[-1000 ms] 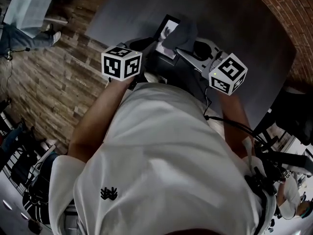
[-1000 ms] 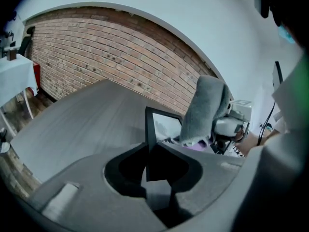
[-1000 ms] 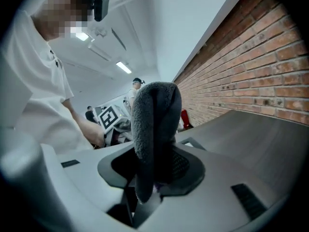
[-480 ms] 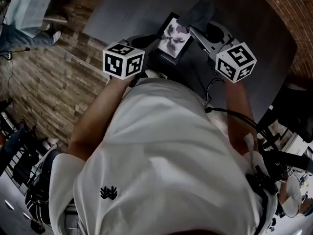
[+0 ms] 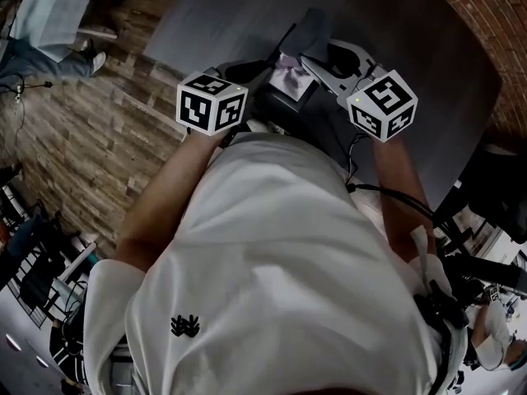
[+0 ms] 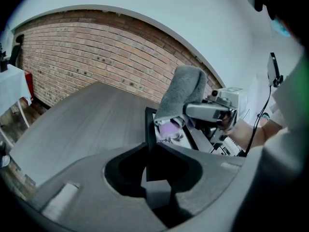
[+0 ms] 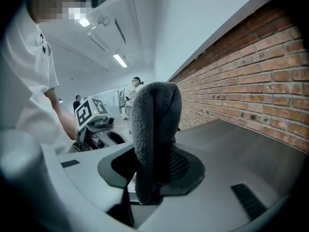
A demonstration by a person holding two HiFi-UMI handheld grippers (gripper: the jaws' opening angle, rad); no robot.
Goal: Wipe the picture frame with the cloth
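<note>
**Grey desk (image 5: pixel 247 15), brick wall (image 5: pixel 469 6): cloth (image 5: pixel 309 27) on the frame (image 5: pixel 290 81)**

Wood floor (image 5: pixel 90 138) runs off to the left, brick curves round on the right, and the person in the white shirt (image 5: pixel 272 262) leans over the near edge of the desk with both tools up front.

Left tongs (image 6: pixel 151 149) are narrow and clamped on the frame's black left edge; that edge runs straight in between the jaws. The frame stands tilted over the near part of the desk, its face turned toward the right-hand tool. Whether its bottom edge touches the desk I cannot tell.

Right tongs (image 7: pixel 150 178) are closed on the grey cloth. It rises from between the jaws as a thick folded roll, the top bent over. From the left gripper view, that roll lies against the upper part of the frame's face, and a purple patch of the picture (image 6: pixel 169 128) shows just below it.

From the head view, the two marker cubes (image 5: pixel 212 101) sit either side of the frame, with the cloth at its far right corner.
</note>
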